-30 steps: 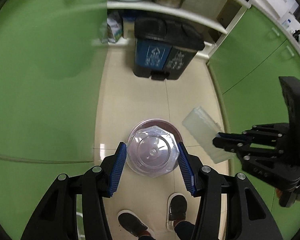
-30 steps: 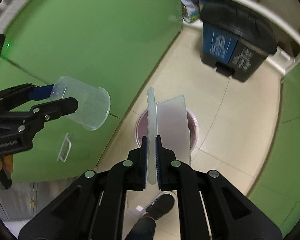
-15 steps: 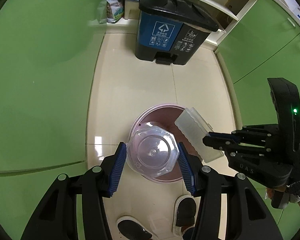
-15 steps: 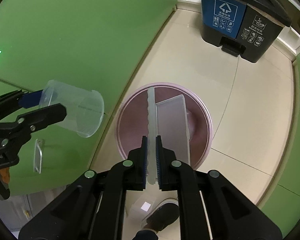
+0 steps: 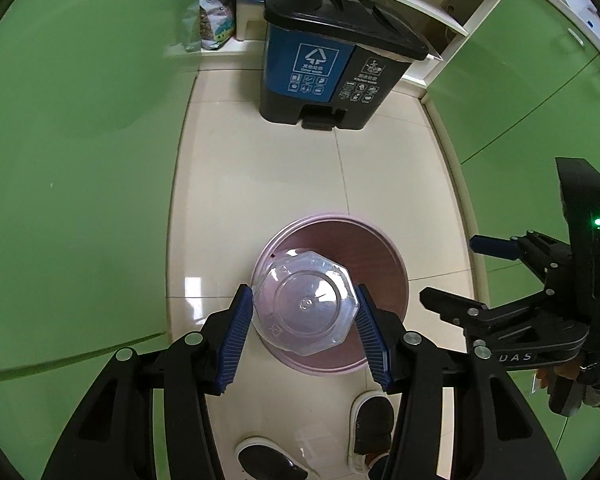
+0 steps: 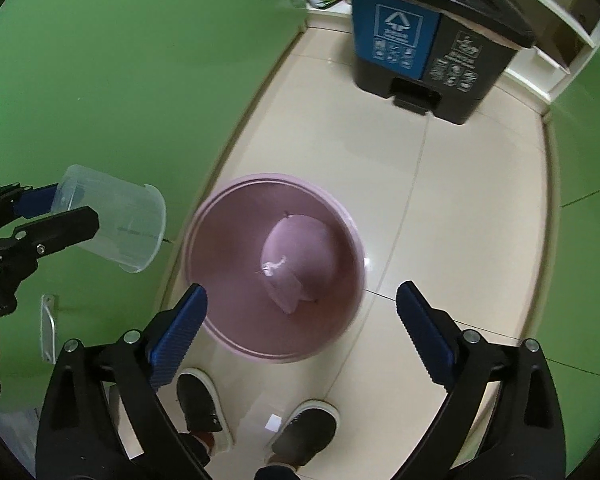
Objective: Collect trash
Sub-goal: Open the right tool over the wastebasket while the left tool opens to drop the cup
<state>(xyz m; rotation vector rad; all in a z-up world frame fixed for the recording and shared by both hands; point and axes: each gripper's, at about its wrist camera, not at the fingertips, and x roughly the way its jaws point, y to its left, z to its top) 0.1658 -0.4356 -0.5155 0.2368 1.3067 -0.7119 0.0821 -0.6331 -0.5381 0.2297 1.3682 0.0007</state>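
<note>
My left gripper is shut on a clear plastic cup, seen bottom-on, held above the pink basin on the floor. The cup also shows in the right wrist view, held out to the left of the basin. My right gripper is open and empty above the basin's near rim. A clear plastic container lies blurred inside the basin. In the left wrist view the right gripper stands open at the right.
A blue and black pedal bin stands at the far end of the tiled floor, also in the right wrist view. Green cabinet doors line both sides. A bag sits on the low shelf. The person's shoes are below.
My right gripper has opened and let go of the clear plastic container, which has dropped into the pink basin. My left gripper keeps hold of the cup over the basin.
</note>
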